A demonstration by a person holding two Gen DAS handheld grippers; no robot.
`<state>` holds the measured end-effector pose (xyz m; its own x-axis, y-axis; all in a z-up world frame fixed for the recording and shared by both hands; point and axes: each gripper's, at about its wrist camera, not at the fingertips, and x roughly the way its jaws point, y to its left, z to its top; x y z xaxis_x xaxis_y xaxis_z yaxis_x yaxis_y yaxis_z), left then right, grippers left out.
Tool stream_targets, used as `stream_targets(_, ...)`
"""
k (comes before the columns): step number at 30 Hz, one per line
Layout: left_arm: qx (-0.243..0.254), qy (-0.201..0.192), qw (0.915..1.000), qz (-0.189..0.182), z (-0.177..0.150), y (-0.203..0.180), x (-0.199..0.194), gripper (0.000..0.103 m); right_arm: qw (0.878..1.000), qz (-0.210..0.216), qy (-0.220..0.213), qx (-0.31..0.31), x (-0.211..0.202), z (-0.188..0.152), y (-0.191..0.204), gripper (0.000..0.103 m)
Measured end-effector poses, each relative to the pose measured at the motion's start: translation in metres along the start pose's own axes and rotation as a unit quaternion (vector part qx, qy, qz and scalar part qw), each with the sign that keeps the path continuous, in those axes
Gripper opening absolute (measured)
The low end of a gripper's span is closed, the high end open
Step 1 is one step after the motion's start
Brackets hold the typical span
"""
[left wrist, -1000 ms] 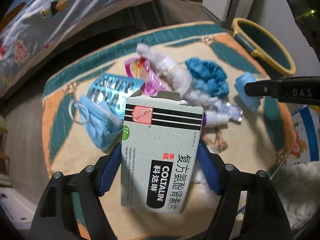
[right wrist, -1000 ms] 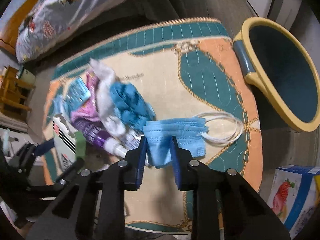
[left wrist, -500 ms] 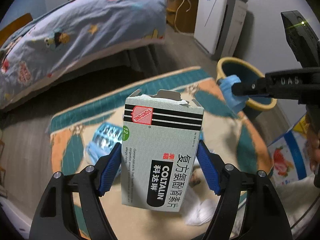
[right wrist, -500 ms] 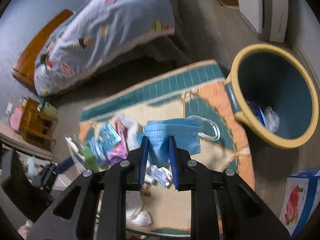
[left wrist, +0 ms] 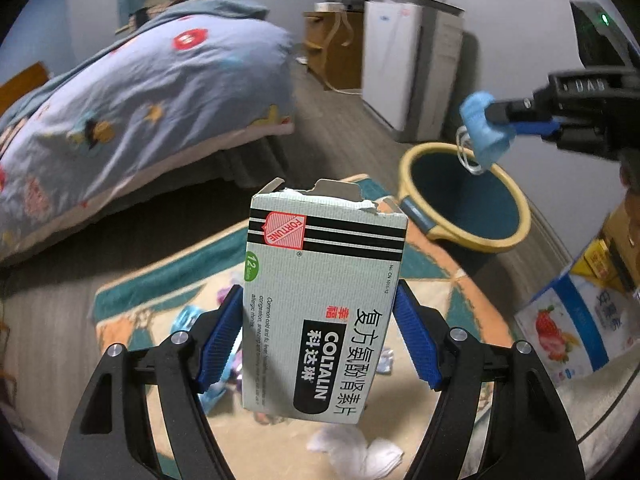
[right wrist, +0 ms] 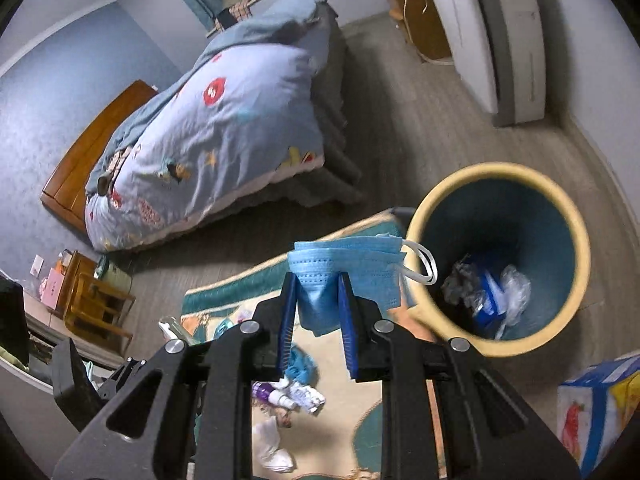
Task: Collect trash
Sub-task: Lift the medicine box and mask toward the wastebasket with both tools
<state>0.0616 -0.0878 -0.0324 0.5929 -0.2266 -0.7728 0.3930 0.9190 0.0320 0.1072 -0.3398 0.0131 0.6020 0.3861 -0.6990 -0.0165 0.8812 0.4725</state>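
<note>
Bed [right wrist: 208,120] with blue patterned quilt along far side of room. Patterned rug [left wrist: 436,276] on floor, scattered with tissues and wrappers. Yellow-rimmed bin [right wrist: 576,224] at rug's edge, trash already inside. Left claw [left wrist: 320,336] clamped on opened grey medicine box [left wrist: 320,304], held upright in the air above rug. Right claw [right wrist: 318,312] pressed together on folded blue face mask [right wrist: 344,268], ear loops dangling; mask lifted clear of rug, just beside the bin's rim in right wrist view.
</note>
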Motion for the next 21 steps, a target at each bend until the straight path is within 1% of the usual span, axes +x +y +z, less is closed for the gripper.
stream_targets(3, 0.006, -0.015, 0.9998, -0.013, 0.020, -0.010, -0.003, 0.074, 1.000, -0.009, -0.021, -0.014, -0.018, 0.012, -0.008, 0.020)
stream_targets(5, -0.001, -0.022, 0.9993, -0.028, 0.032, -0.014, -0.003, 0.074, 0.999, -0.026, -0.040, -0.021, -0.031, 0.021, -0.018, 0.020)
stream_targets(7, 0.006, -0.028, 0.9990, -0.036, 0.044, -0.021, 0.000, 0.074, 0.998, -0.040, -0.044, -0.021, -0.034, 0.025, -0.027, 0.020)
stream_targets(11, 0.052, -0.044, 0.9974, -0.025, 0.069, -0.045, 0.014, 0.074, 0.998, -0.056, -0.035, -0.010, -0.026, 0.029, -0.053, 0.020)
stream_targets(13, 0.069, -0.047, 0.9962, -0.024, 0.077, -0.056, 0.024, 0.074, 0.998, -0.063, -0.028, 0.000, -0.020, 0.029, -0.067, 0.020)
stream_targets(16, 0.083, -0.042, 0.9953, -0.029, 0.083, -0.071, 0.043, 0.074, 0.997, -0.075, -0.021, 0.010, -0.011, 0.029, -0.083, 0.020)
stream_targets(19, 0.091, -0.032, 0.9945, -0.043, 0.089, -0.089, 0.063, 0.074, 0.996, -0.089, -0.011, 0.028, 0.000, 0.028, -0.104, 0.020)
stream_targets(21, 0.100, -0.032, 0.9932, -0.050, 0.093, -0.100, 0.071, 0.074, 0.994, -0.097, -0.001, 0.044, 0.007, 0.027, -0.119, 0.020)
